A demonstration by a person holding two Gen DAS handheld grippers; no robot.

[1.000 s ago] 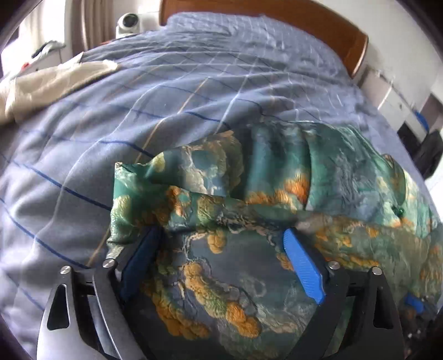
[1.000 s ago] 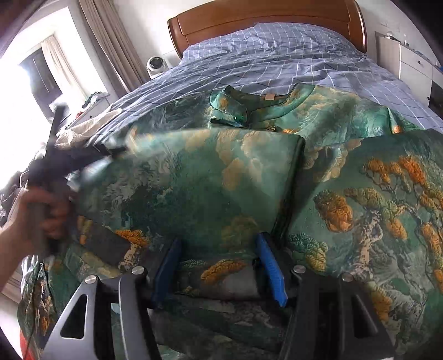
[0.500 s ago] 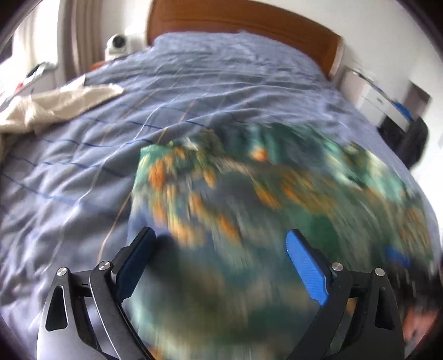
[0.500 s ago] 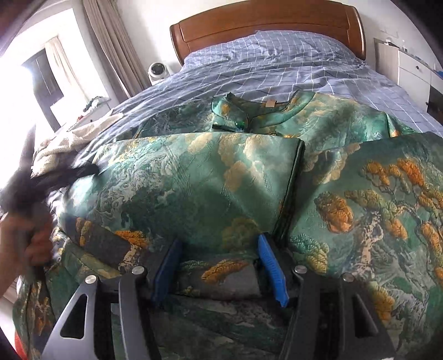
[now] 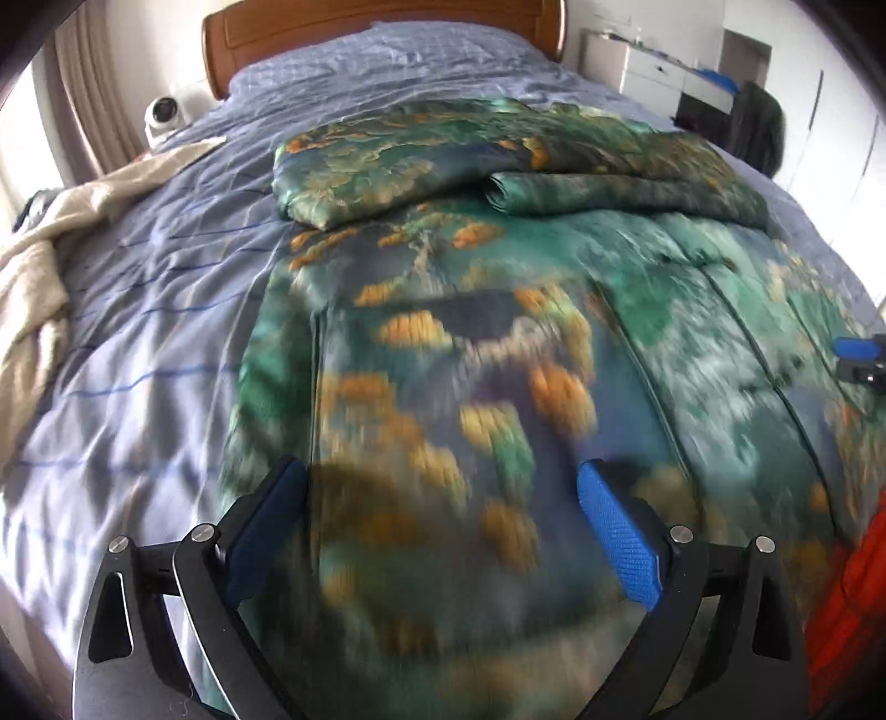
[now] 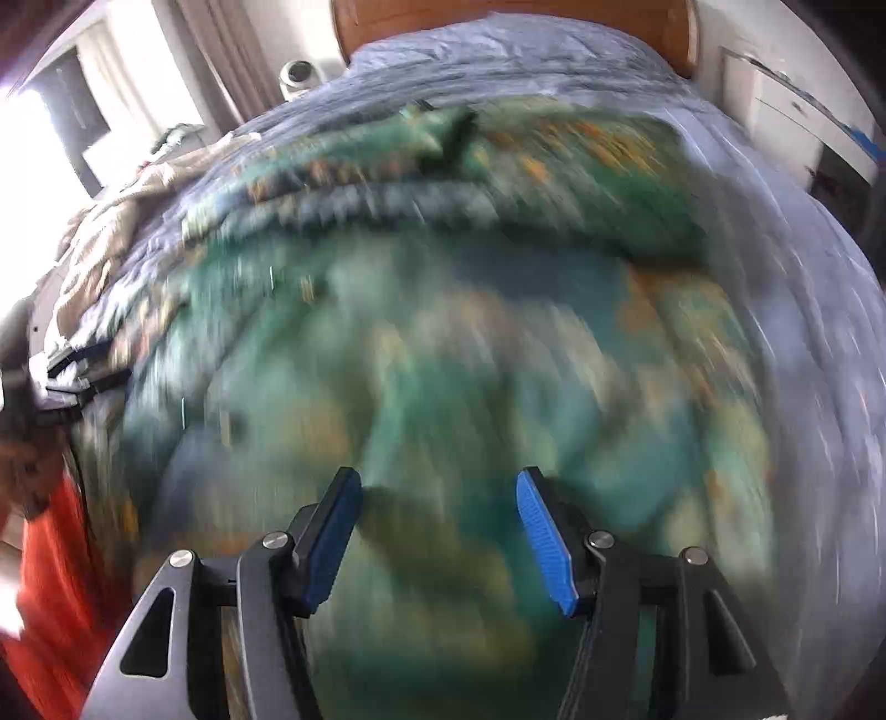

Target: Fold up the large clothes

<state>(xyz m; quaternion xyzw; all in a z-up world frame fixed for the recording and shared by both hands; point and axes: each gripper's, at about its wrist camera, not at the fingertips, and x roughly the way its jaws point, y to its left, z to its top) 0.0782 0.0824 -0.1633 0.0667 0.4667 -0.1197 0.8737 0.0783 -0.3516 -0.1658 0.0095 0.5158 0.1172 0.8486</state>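
Note:
A large green garment [image 5: 498, 332] with orange and blue landscape print lies spread on the bed, its sleeves folded across the upper part [image 5: 609, 183]. My left gripper [image 5: 440, 498] is open and empty, raised above the garment's lower half. My right gripper [image 6: 437, 504] is open and empty above the same garment [image 6: 470, 332]; that view is heavily motion-blurred. The right gripper's blue tip [image 5: 855, 349] shows at the right edge of the left wrist view.
The blue checked bedspread [image 5: 138, 332] covers the bed, with a wooden headboard [image 5: 376, 16] behind. A cream blanket [image 5: 44, 260] lies at the left edge. A white cabinet [image 5: 653, 72] stands at back right. Orange cloth [image 5: 853, 598] shows at lower right.
Both grippers have let go of the garment and pulled back and up. The right gripper's fingers have opened wider. The garment's lower half now lies flat on the bed.

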